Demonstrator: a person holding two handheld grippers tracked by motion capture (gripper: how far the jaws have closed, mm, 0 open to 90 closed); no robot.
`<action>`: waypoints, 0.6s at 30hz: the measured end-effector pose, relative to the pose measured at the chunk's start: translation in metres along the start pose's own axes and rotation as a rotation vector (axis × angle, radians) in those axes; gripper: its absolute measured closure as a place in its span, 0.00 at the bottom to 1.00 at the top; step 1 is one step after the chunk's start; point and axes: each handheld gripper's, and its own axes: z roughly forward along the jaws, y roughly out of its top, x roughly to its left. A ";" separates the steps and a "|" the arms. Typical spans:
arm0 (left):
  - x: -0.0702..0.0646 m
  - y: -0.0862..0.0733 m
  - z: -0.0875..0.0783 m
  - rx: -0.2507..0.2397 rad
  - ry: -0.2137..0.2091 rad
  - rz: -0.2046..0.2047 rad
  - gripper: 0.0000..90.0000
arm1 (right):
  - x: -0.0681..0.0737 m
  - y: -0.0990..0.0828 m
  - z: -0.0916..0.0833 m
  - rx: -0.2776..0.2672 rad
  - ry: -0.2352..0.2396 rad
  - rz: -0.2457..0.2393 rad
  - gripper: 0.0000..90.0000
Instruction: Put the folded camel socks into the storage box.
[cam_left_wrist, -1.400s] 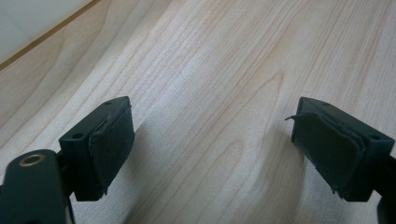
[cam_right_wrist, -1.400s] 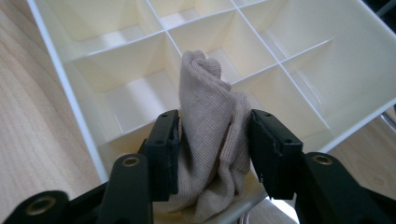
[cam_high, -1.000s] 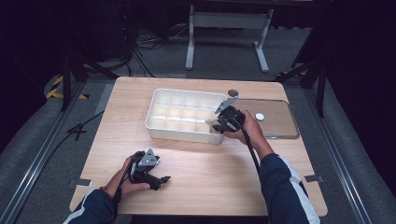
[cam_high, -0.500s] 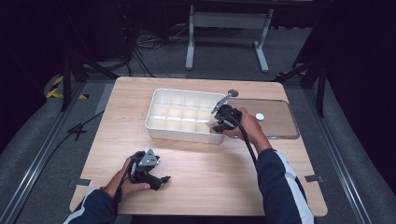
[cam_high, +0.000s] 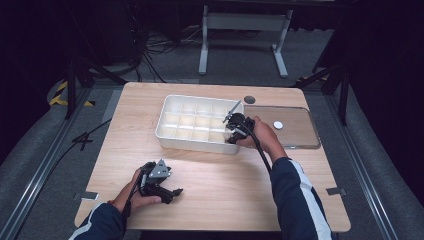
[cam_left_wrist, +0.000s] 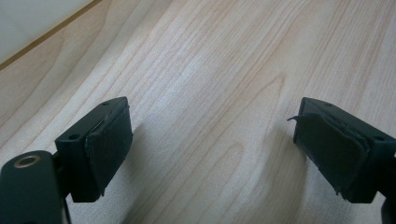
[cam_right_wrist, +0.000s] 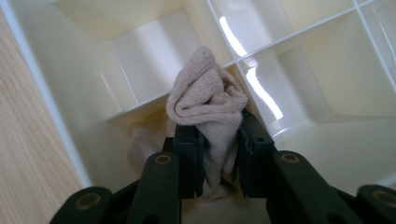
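My right gripper (cam_right_wrist: 217, 140) is clamped on a bunched beige knitted cloth (cam_right_wrist: 208, 102), its jaws pressed against both sides of the fabric. The cloth sits over the near right corner of the white compartment tray (cam_high: 187, 142), above a divider wall between two cells. In the right gripper view its long axis runs up and away from the jaws, with the rounded, folded end pointing toward the far cells and a loose end trailing below the jaws into the cell beneath. Within the last second the jaws closed a little further on the cloth. Compared with the high view a second ago, my right hand (cam_high: 260, 137) sits at almost the same place at the tray's near right edge; the grey plate on top of the gripper now tilts up and to the left.

The tray lies at the middle of the wooden table (cam_high: 300, 200), with its long side running left to right. Just right of it, touching or nearly so, lies a clear flat lid (cam_high: 300, 135) bearing a small white round disc (cam_high: 278, 125).

My left gripper (cam_left_wrist: 212, 149) rests on the near left of the table, unchanged from a second ago, jaws wide apart with bare wood between them.

I can read no writing or label on any item.
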 end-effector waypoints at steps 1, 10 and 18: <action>0.000 0.000 0.000 0.002 0.001 0.000 0.13 | 0.000 0.000 0.000 0.000 -0.005 -0.004 0.80; 0.000 0.000 0.000 0.003 0.001 -0.001 0.13 | 0.001 -0.002 -0.002 -0.027 -0.002 0.003 0.77; 0.000 0.000 0.000 0.003 0.001 -0.002 0.13 | 0.000 -0.006 -0.011 -0.072 -0.007 0.032 0.69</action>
